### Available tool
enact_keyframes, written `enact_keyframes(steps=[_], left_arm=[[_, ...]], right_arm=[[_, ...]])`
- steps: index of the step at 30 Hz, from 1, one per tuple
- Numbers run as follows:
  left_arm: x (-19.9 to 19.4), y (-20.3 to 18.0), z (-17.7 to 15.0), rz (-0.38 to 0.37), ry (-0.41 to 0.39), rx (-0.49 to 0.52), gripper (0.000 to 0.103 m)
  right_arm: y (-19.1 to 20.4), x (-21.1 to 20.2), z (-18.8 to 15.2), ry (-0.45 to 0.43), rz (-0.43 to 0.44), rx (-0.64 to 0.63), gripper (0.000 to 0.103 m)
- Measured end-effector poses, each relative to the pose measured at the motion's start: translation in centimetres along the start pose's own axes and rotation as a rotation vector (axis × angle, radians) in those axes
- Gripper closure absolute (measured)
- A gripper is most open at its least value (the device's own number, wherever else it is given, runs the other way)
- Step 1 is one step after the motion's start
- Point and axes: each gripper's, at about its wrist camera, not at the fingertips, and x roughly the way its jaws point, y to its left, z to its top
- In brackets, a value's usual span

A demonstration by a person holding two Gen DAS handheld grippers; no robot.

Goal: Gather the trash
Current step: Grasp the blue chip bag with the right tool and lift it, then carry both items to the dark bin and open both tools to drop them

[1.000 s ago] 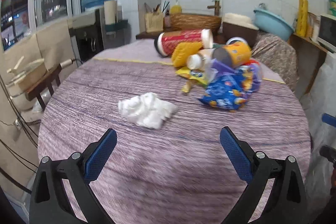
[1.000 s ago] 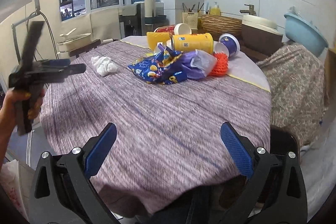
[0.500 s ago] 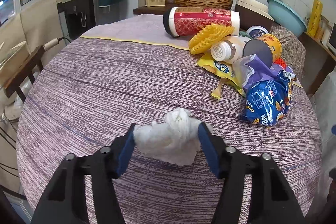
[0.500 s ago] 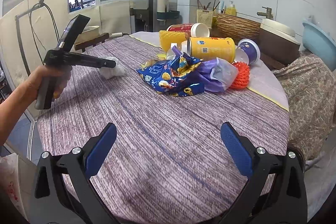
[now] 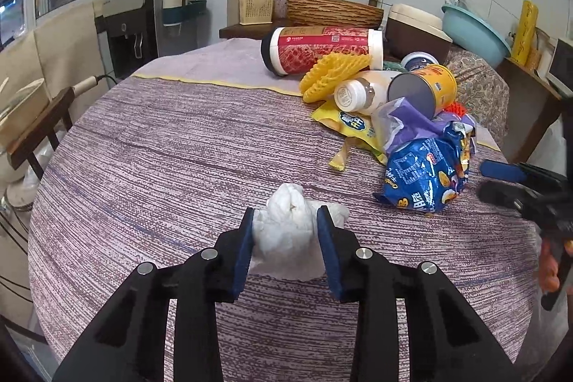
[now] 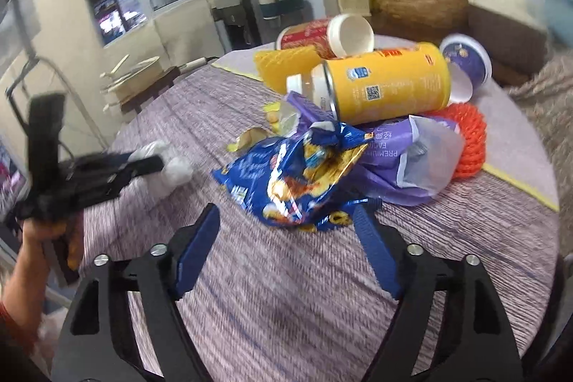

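A crumpled white tissue (image 5: pixel 290 231) lies on the round purple-clothed table (image 5: pixel 161 149). My left gripper (image 5: pixel 285 217) has both blue pads pressed into its sides, and the jaws are still closing. From the right wrist view the tissue (image 6: pixel 172 167) shows beside that gripper (image 6: pixel 150 163). A blue chip bag (image 6: pixel 293 181) lies just ahead of my right gripper (image 6: pixel 286 212). Its jaws are closing, with the bag's near edge between the fingertips and the pads clear of it. Behind it are a purple bag (image 6: pixel 404 163), a yellow can (image 6: pixel 386 88) and a red canister (image 5: pixel 322 49).
The pile also holds a yellow foam net (image 5: pixel 329 74), a white bottle (image 5: pixel 361 93), an orange net (image 6: pixel 469 145) and a purple cup (image 6: pixel 465 59). A wooden chair (image 5: pixel 39 127) stands left of the table and a water dispenser (image 5: pixel 129 24) behind it. The right gripper (image 5: pixel 501 181) enters at the right.
My left gripper moved forward over the tissue and closed its jaws onto it. My right gripper swept toward the pile, reached the blue bag and narrowed its jaws.
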Motion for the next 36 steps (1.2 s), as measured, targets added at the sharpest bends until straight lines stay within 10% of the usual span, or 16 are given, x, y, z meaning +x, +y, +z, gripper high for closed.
enact_keyframes(steps=[13,27,36], left_arm=[[0.3,-0.5,-1.0,0.008,0.006,-0.006,0.068],[-3.8,-2.5,-2.8,-0.035,-0.076,-0.056,0.068],[-6.9,-11.3,-3.7,-0.090,-0.200,0.024,0.068]], right_arm=[[-1.2,4.1,0.7,0.054,0.074,0.142,0.074],[0.1,-3.0,-1.3,-0.108,0.211,0.063,0.082],[-4.1,-13.3,-5.8,-0.327,-0.025,0.036,0.082]])
